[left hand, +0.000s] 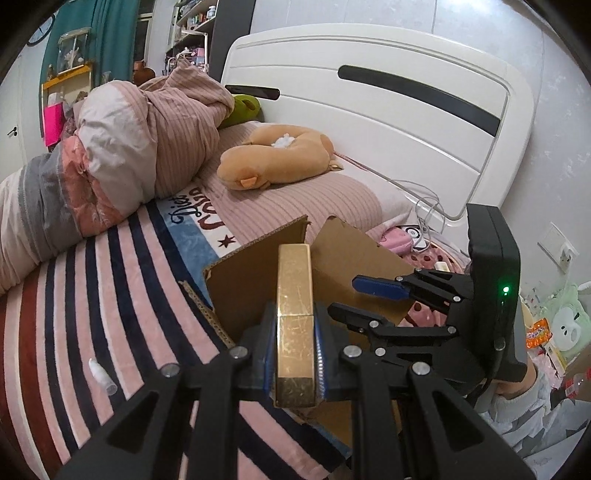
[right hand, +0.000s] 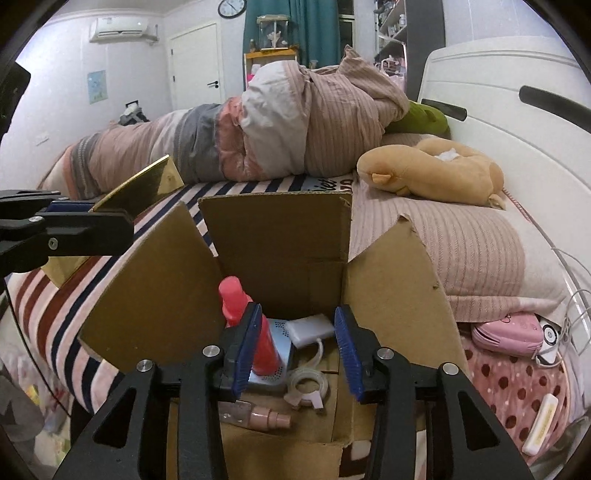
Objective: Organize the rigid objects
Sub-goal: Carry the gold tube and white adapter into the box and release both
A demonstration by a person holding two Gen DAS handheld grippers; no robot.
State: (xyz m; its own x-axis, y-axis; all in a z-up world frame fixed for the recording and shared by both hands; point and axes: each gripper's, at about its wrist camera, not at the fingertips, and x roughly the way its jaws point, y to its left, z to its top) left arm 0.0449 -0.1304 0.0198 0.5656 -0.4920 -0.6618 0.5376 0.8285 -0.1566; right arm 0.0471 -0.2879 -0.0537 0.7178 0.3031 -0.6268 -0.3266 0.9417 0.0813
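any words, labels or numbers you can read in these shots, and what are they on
"Diet": script word on the bed blanket, seen rotated in the left wrist view; the larger word beside it is not legible.
Wall clock: numerals too small to read.
Wall poster: blurred.
Gold box in the left gripper: no text visible.

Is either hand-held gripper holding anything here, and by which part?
The left hand-held gripper clamps the gold box across its narrow sides, near the end closest to the camera. The right hand-held gripper is open and empty above the cardboard box.
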